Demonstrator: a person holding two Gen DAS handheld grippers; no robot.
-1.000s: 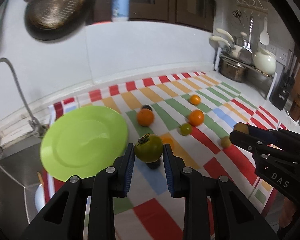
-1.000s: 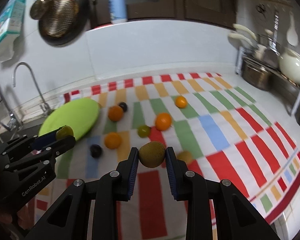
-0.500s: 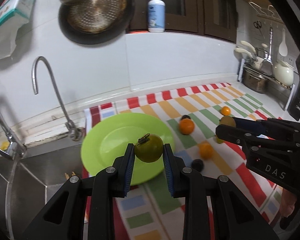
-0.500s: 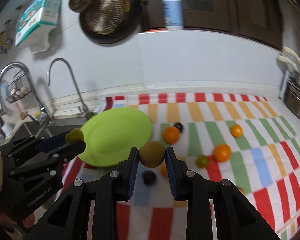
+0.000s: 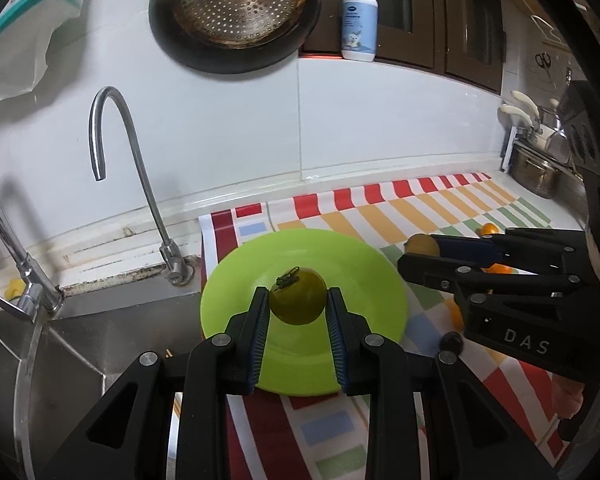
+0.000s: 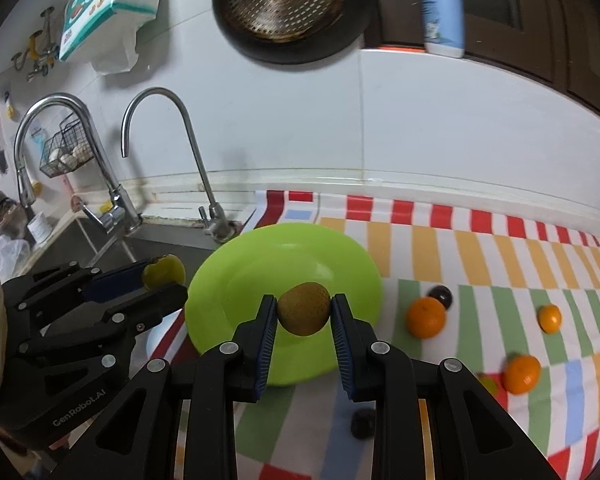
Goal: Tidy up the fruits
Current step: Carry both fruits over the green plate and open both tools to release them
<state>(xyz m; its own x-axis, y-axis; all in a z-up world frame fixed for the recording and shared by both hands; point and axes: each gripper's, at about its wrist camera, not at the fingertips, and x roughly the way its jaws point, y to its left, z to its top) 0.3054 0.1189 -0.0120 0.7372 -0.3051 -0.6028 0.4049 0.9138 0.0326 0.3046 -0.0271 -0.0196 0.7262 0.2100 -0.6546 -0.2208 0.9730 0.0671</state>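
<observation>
Green and round, the plate [image 5: 364, 280] lies on the striped cloth [image 6: 500, 248] covering the tabletop beside the sink [image 5: 100, 344]. Above the plate, the left gripper [image 5: 298, 312] pinches a green tomato [image 5: 298, 296] between its fingers, and the right gripper [image 6: 304, 314] pinches a brown kiwi [image 6: 304, 308]. Oranges [image 6: 426, 317] and dark fruits lie on the cloth right of the plate.

Counts, right wrist view: one green plate [image 6: 342, 256]. Three oranges at 3–4 o'clock of it: [image 6: 425, 317], [image 6: 549, 318], [image 6: 522, 374]. Two dark fruits: [image 6: 440, 295], [image 6: 363, 423]. One green tomato [image 6: 164, 271] and one brown fruit [image 6: 304, 314], each held. Two faucets: [image 6: 188, 148], [image 6: 80, 148]. One soap bottle [image 6: 442, 8] at 1 o'clock.
</observation>
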